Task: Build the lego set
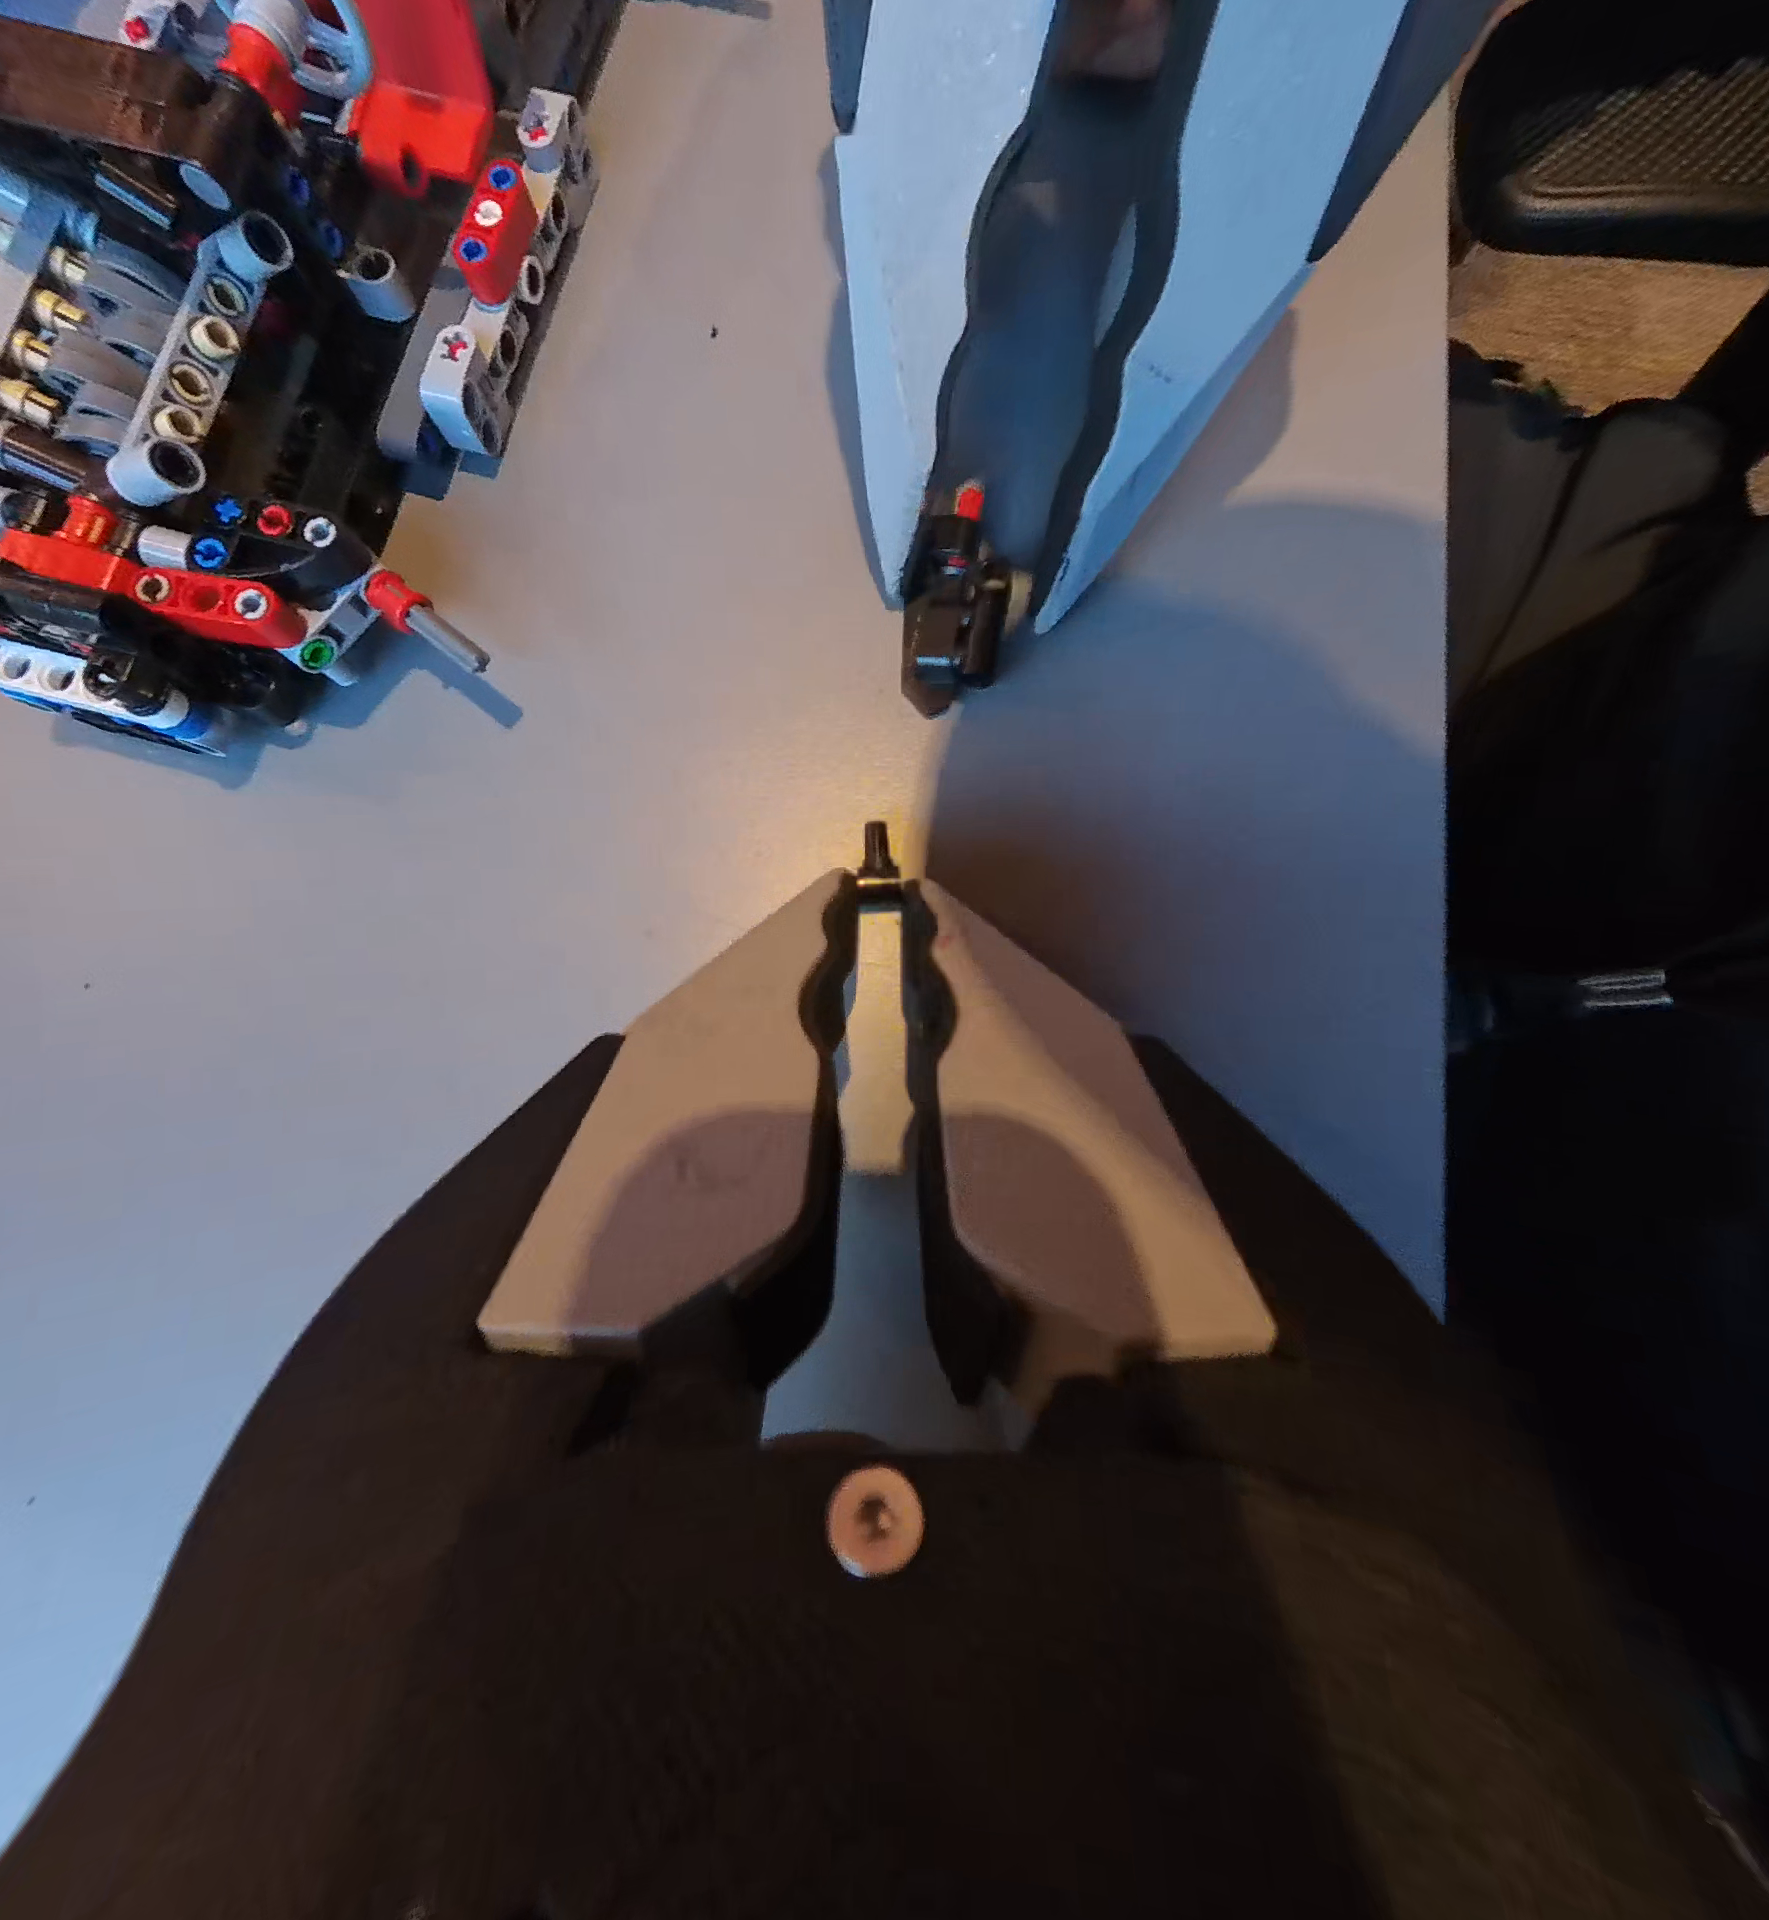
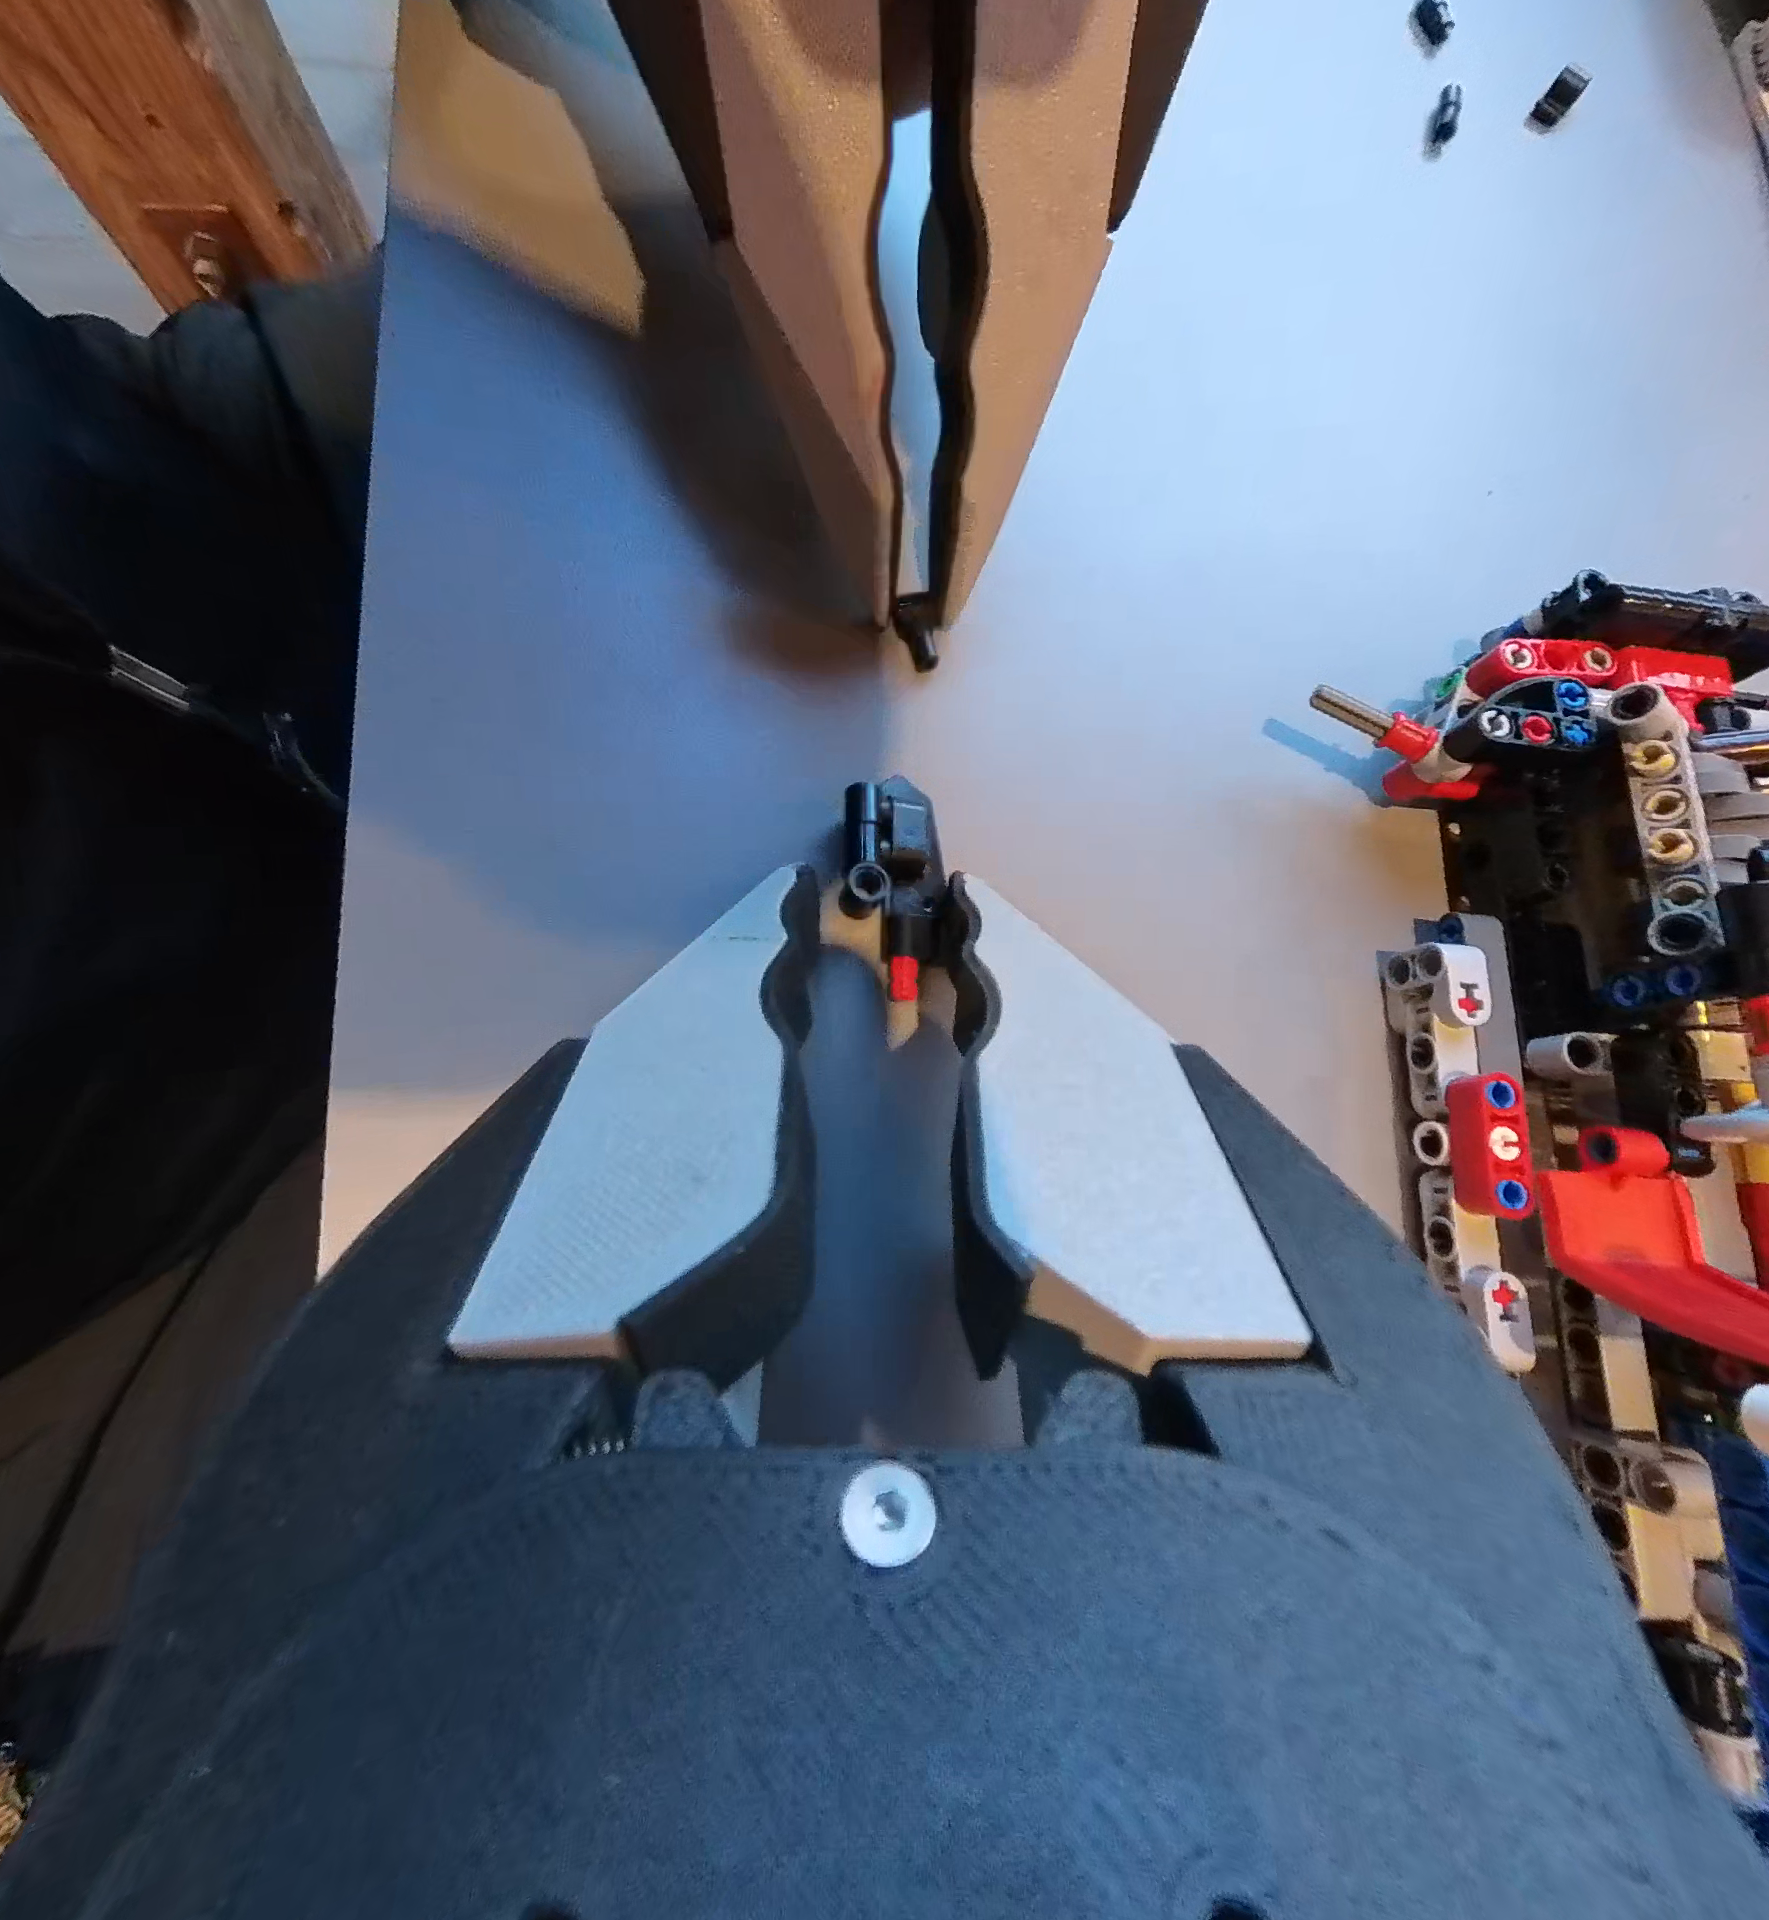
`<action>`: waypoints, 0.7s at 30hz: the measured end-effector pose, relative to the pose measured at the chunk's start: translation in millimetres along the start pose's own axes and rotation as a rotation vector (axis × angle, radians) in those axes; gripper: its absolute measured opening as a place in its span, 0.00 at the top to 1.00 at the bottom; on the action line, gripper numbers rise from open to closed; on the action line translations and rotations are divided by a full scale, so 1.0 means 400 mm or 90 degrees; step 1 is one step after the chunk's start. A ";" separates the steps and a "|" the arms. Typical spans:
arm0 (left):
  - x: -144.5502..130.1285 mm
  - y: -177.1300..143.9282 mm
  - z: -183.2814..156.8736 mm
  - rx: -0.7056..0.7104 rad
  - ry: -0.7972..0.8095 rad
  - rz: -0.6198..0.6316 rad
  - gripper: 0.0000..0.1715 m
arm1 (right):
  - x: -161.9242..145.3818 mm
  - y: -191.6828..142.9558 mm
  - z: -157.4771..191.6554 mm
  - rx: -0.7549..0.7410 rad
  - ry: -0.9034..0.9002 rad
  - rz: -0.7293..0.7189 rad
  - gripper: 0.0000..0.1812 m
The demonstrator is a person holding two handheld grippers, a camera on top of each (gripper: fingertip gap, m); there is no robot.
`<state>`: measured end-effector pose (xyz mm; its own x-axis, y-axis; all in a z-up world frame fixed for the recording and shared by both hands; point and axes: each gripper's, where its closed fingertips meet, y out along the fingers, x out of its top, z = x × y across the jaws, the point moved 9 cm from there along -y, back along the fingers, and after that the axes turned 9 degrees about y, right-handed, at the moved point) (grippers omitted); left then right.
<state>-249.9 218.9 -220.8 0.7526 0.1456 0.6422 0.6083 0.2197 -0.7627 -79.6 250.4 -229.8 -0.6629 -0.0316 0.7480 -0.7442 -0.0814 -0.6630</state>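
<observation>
My left gripper (image 1: 878, 883) is shut on a small black pin (image 1: 876, 844) that sticks out past its tips; the pin also shows in the right wrist view (image 2: 919, 636). My right gripper (image 2: 885, 904) is shut on a small black assembly with a red axle (image 2: 895, 862), also seen in the left wrist view (image 1: 953, 592). The two grippers face each other tip to tip above the white table, a short gap apart. The large black, red and grey lego model (image 1: 194, 343) sits on the table, at the upper left in the left wrist view and at the right in the right wrist view (image 2: 1628, 987).
A few small black loose parts (image 2: 1555, 104) lie at the far right of the table (image 2: 1223, 364). The table's edge runs close by, with a person's dark clothing (image 2: 111, 727) and a black chair (image 1: 1638, 156) beyond it. A wooden post (image 2: 163, 145) stands off the table. Some 6 centimeters of space lies between my two pairs of fingers.
</observation>
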 end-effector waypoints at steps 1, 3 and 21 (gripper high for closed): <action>0.000 0.000 0.001 -0.002 0.002 -0.001 0.97 | -0.001 -0.001 -0.001 -0.003 -0.003 0.000 0.89; 0.001 0.003 0.005 -0.005 0.004 -0.008 0.97 | -0.004 -0.004 -0.005 -0.013 -0.013 -0.002 0.91; 0.017 0.036 0.023 -0.103 0.054 -0.078 0.98 | 0.016 0.016 -0.019 -0.011 0.062 0.005 0.87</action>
<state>-238.2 231.8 -226.7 0.6850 0.0448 0.7271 0.7237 0.0726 -0.6863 -89.5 257.3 -229.5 -0.6725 0.0652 0.7372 -0.7401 -0.0643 -0.6694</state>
